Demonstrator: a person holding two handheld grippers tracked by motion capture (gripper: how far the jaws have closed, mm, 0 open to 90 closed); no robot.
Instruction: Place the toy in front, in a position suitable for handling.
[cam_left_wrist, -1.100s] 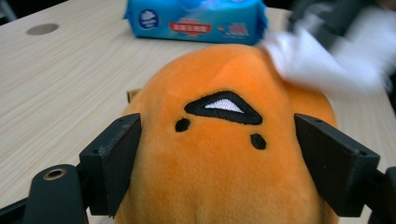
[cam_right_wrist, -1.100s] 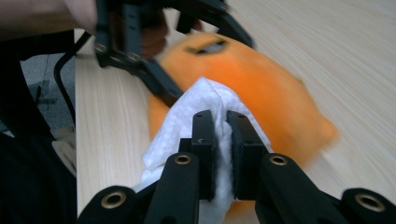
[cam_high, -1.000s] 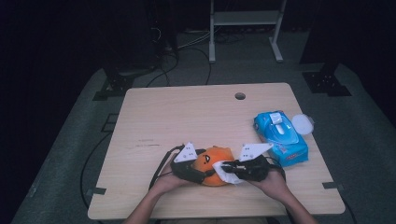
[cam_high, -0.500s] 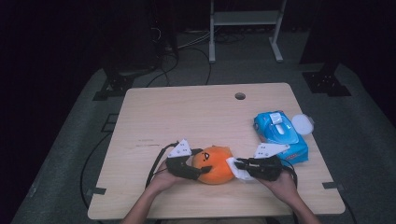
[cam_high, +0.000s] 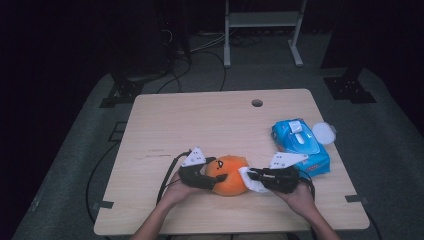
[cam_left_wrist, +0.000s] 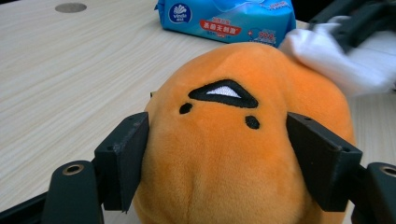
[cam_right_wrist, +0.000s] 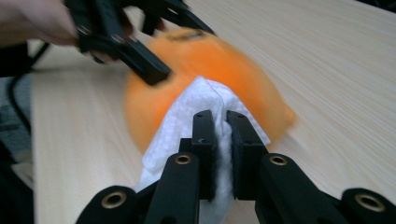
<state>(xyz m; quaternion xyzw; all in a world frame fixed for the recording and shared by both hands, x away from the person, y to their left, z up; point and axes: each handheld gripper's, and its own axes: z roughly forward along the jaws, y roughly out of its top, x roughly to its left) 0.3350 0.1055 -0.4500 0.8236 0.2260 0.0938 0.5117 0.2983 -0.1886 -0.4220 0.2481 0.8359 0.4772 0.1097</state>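
Note:
An orange plush toy (cam_high: 227, 175) with a stitched black face lies near the table's front edge. My left gripper (cam_high: 215, 179) comes at it from the left. Its jaws have just been closing, and both pads (cam_left_wrist: 122, 158) now press into the plush toy's (cam_left_wrist: 224, 140) sides. My right gripper (cam_high: 252, 177) is shut on a white wipe (cam_high: 248, 181) and holds it against the toy's right side. In the right gripper view the wipe (cam_right_wrist: 187, 121) is pinched between the jaws of my right gripper (cam_right_wrist: 219, 116), touching the blurred toy (cam_right_wrist: 210, 60), with the left gripper (cam_right_wrist: 140, 60) beyond.
A blue pack of wet wipes (cam_high: 300, 142) lies at the right of the wooden table (cam_high: 200, 125), with a round white lid (cam_high: 324, 132) beside it. A cable hole (cam_high: 257, 103) sits at the back. Cables trail off the front-left edge.
The left gripper's jaws have closed in on the plush toy. The right gripper with the wipe has shifted a little to the right, along the toy's right side.

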